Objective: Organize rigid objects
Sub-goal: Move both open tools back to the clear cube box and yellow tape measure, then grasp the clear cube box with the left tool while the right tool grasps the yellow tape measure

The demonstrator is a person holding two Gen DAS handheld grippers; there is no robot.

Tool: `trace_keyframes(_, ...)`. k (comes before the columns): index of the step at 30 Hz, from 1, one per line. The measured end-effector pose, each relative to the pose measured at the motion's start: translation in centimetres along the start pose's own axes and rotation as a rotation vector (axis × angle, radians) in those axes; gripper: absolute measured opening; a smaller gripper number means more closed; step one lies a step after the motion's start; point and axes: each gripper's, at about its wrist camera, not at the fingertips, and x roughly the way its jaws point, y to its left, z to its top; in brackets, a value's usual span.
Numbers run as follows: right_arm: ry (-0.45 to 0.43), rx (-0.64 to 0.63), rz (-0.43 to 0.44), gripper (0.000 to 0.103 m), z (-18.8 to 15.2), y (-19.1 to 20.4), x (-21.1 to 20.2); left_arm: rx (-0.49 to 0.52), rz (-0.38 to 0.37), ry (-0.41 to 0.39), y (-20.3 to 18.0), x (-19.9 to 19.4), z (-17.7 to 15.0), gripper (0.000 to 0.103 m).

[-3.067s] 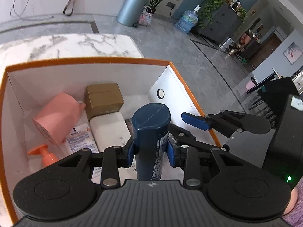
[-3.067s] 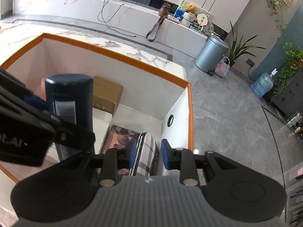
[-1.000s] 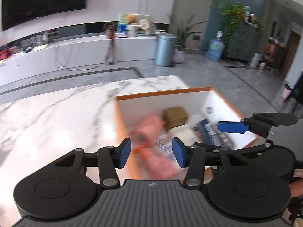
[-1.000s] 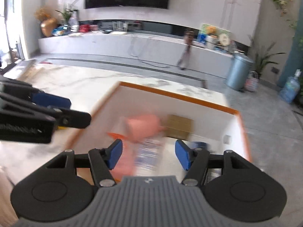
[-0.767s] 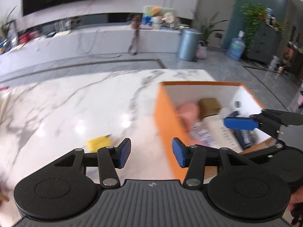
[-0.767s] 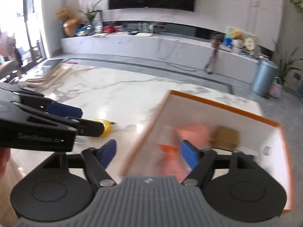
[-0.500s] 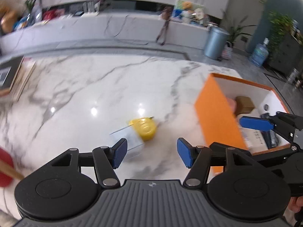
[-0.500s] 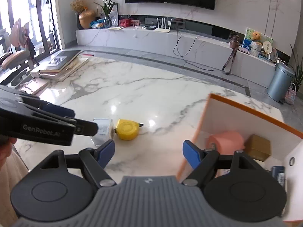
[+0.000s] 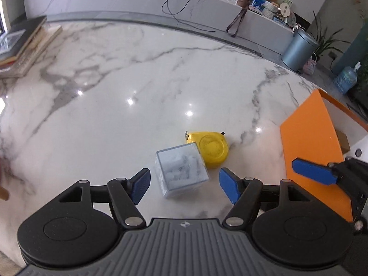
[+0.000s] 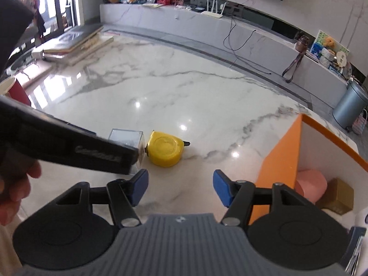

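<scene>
We see a clear plastic cube [image 9: 181,170] lying on the white marble worktop [image 9: 115,96], just ahead of the left hand-held gripper [image 9: 184,185] and in line with the gap between its blue pads. The pads do not touch it; the jaws are spread and opening. Touching the cube's far right corner is a yellow tape measure [image 9: 210,148], lying flat just ahead of that hand-held gripper and a little to its right.

From the right wrist view, the tape measure [image 10: 165,151] sits ahead of the right hand-held gripper [image 10: 180,189] and slightly to its left, with the cube [image 10: 126,138] further left, partly hidden behind the left tool's black arm. The right hand-held gripper's jaws stand apart with only bare worktop between them, and they are closing.

To the right of both hand-held grippers stands an orange box [image 10: 278,158] with white inner walls. Inside it we make out a pink roll [image 10: 312,185] and a small brown carton [image 10: 338,195] beside it. A stack of books [image 10: 76,43] rests far off at the worktop's far left.
</scene>
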Motion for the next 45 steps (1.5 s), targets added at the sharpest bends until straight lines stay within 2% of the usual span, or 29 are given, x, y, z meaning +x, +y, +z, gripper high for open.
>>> trace_keyframes(4, 0.024, -0.03, 0.011, 0.063, 0.6, 0.2, 1.5, -0.004, 0.02, 0.013, 0.2, 1.2, 0.3, 0.077)
trace_keyframes(8, 0.053, -0.049, 0.01, 0.063, 1.0, 0.5, 3.0, 0.029, -0.008, 0.029, 0.3, 2.0, 0.3, 0.068)
trace_keyframes(11, 0.071, -0.058, 0.02, 0.063, 1.2, 0.8, 3.9, 0.077, 0.015, 0.009, 0.2, 2.1, 0.3, 0.062)
trace_keyframes(15, 0.078, -0.049, 0.026, 0.064, 1.8, 0.9, 4.6, 0.092, 0.045, -0.008, 0.9, 1.8, 0.5, 0.056)
trace_keyframes(18, 0.078, -0.056, 0.029, 0.067, 2.4, 1.0, 5.3, 0.091, 0.076, -0.026, 1.7, 1.7, 0.6, 0.055)
trace_keyframes(20, 0.078, -0.063, 0.043, 0.074, 2.9, 1.3, 5.8, 0.082, 0.09, -0.035, 2.3, 1.7, 0.9, 0.055)
trace_keyframes(28, 0.116, 0.062, 0.066, 0.075, 4.0, 1.1, 8.6, 0.029, 0.127, -0.058, 4.1, 1.8, 1.5, 0.055)
trace_keyframes(33, 0.143, 0.097, 0.078, 0.075, 4.2, 1.3, 9.9, 0.024, 0.121, -0.062, 4.2, 2.0, 1.6, 0.055)
trace_keyframes(37, 0.16, 0.112, 0.098, 0.072, 4.1, 1.3, 10.6, 0.012, 0.114, -0.067, 4.5, 2.2, 1.6, 0.057)
trace_keyframes(40, 0.156, 0.085, 0.082, 0.056, 4.1, 1.6, 10.7, 0.016, 0.113, -0.073, 4.5, 2.3, 1.5, 0.057)
trace_keyframes(45, 0.158, 0.067, 0.085, 0.055, 3.8, 1.6, 10.3, 0.047, 0.118, -0.075, 4.2, 2.4, 1.4, 0.054)
